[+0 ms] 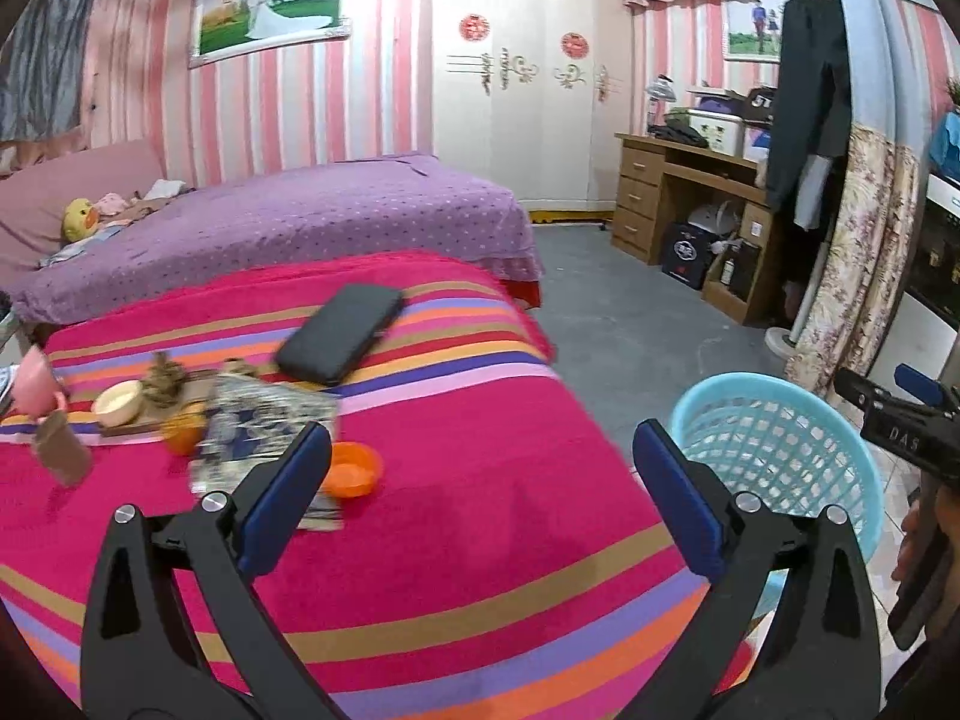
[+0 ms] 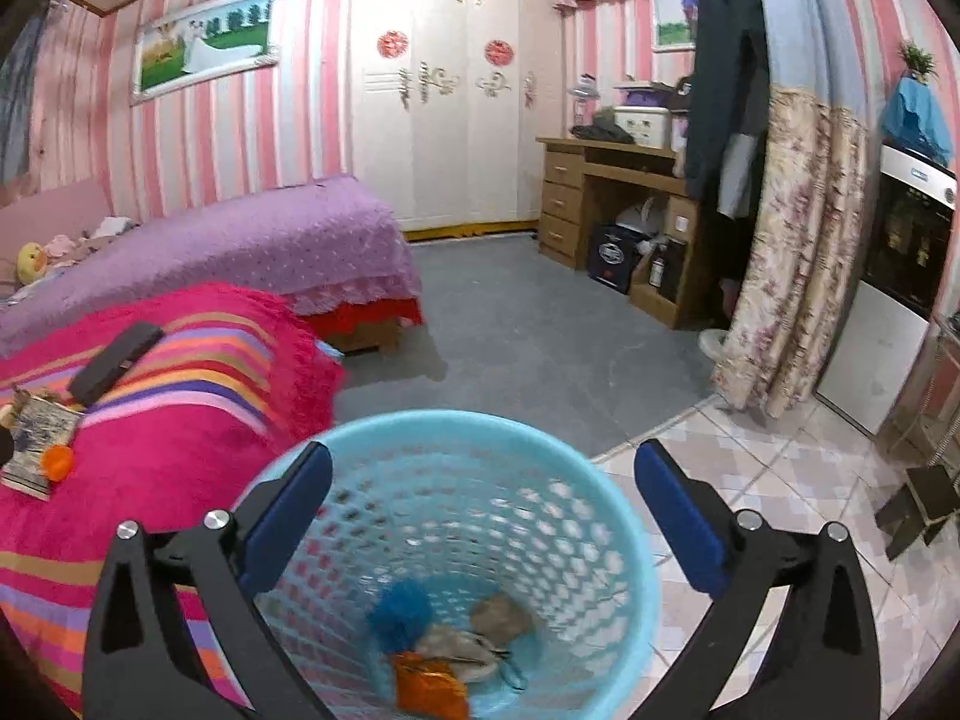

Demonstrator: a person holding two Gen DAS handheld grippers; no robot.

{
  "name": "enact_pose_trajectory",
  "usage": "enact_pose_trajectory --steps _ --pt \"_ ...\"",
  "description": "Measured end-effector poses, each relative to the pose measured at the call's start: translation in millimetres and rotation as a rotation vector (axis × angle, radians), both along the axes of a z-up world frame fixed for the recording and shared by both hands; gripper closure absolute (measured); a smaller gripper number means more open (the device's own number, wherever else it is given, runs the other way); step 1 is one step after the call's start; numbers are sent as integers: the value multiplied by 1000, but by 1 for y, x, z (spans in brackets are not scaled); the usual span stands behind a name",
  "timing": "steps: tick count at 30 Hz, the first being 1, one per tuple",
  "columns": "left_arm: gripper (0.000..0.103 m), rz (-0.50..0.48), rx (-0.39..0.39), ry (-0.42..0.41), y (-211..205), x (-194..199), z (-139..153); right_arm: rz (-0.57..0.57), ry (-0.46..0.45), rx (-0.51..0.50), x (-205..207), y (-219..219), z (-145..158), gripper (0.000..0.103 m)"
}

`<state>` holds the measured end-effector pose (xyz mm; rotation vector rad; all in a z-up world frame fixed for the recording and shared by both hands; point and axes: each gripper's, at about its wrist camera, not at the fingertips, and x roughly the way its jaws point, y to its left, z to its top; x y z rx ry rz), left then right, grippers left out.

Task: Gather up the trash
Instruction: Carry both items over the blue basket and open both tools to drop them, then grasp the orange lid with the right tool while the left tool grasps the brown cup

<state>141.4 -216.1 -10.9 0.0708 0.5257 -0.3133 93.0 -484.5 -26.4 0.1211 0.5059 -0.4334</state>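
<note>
A light blue mesh basket (image 2: 558, 480) stands on the floor beside the striped pink table; it also shows in the left wrist view (image 1: 780, 438). Inside lie a blue fluffy ball (image 2: 401, 607), an orange wrapper (image 2: 429, 687) and crumpled paper (image 2: 501, 615). My right gripper (image 2: 483, 516) is open and empty right above the basket. My left gripper (image 1: 480, 495) is open and empty above the table. On the table lie an orange peel piece (image 1: 351, 468), an orange (image 1: 183, 433), a magazine (image 1: 264, 420) and a brown scrap (image 1: 163, 383).
A black case (image 1: 339, 333), a white bowl (image 1: 119, 402), a pink cup (image 1: 35, 381) and a wooden tray (image 1: 129, 429) sit on the table. A purple bed (image 1: 288, 222) lies behind. A desk (image 2: 606, 192) and a curtain (image 2: 792, 252) stand at the right.
</note>
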Motion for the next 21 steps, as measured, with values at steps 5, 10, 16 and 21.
enact_pose_trajectory --steps 5,10,16,21 --pt "6 76 34 -4 58 2 6 71 14 19 20 41 4 4" --pt "6 161 75 -7 119 10 12 161 7 26 41 90 7 4" --pt "6 276 72 4 200 15 4 250 24 34 61 138 3 4" --pt "6 334 89 41 243 27 -10 313 40 41 76 172 0 5"
